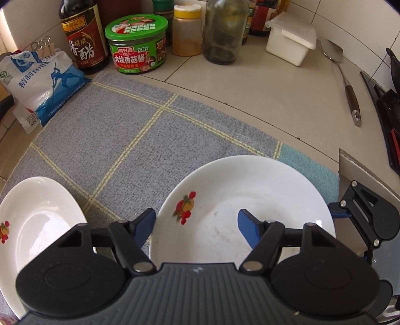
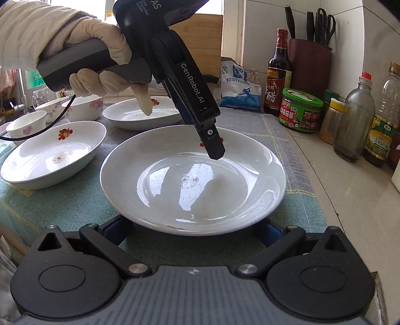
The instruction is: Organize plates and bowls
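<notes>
- A tiled countertop, pale beige, with thin dark grout lines.
- A white tiled wall rises behind it.
- A grey cloth with yellow grid lines and a teal edge covers much of the counter.
- A window at the back lets in bright daylight, which glares off glossy surfaces.
- Bottles and jars stand along the wall, among them a dark vinegar bottle.
- A knife block stands in the corner.
</notes>
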{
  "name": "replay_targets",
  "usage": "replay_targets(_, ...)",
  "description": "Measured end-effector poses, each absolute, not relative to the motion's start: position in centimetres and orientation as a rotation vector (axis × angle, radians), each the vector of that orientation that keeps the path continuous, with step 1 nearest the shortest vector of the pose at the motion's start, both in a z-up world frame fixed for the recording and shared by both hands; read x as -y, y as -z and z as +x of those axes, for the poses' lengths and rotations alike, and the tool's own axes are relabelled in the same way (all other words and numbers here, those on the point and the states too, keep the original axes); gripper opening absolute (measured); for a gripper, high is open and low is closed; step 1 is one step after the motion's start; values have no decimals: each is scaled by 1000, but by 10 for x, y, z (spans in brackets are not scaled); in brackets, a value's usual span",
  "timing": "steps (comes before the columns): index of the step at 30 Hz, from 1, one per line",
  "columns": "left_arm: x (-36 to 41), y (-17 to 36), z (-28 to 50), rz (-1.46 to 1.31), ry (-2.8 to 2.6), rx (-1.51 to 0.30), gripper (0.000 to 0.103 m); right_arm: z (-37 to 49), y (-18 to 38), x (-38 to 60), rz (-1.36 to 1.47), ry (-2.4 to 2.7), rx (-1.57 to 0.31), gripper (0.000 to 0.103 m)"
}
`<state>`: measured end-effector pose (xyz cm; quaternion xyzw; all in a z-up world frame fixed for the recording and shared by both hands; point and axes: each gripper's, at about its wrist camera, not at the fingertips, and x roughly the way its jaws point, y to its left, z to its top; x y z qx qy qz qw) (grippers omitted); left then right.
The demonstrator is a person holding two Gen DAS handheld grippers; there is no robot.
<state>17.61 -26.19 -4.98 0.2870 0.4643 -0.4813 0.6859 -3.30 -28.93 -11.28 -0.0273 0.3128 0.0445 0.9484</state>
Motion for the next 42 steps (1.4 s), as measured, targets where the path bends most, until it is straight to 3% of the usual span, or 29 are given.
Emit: replay_targets(42,297,53,229,628,1104,-1027,69,31,99,337,-101,-121,-708,103)
